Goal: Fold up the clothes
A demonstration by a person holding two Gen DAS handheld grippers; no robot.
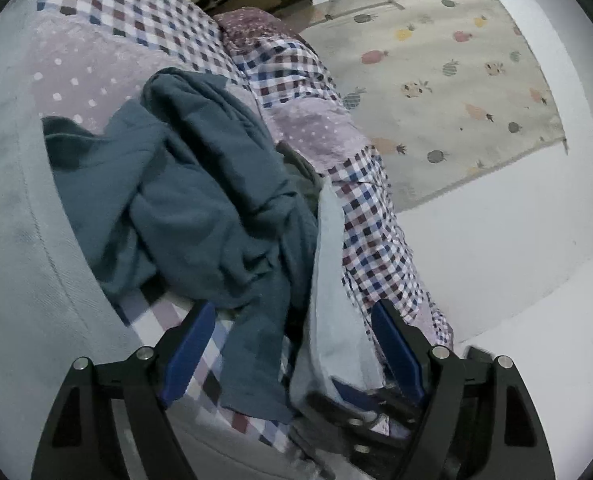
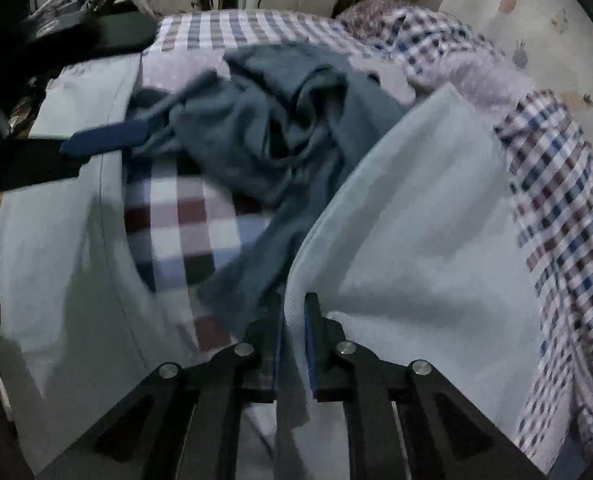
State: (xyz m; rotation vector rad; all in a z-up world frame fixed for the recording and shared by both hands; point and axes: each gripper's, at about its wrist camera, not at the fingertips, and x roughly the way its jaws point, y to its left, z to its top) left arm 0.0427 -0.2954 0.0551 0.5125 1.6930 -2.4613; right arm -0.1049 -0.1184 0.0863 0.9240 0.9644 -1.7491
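Jaws of right gripper (image 2: 294,312) pinch pale cloth (image 2: 416,220) beside crumpled teal garment (image 2: 280,120); left gripper (image 1: 292,328) gapes.

We found both views dim and bluish, with flat indoor light and no glare. Heavy fisheye bending curved the edges, and black corners framed each circle. In the left wrist view the white floor (image 1: 496,240) was brightest. The right wrist view was darker, its upper left nearly black, and motion blur smeared the checked bedcover (image 2: 184,216). Soft shadows lay across the pale blue cloth (image 2: 416,240).
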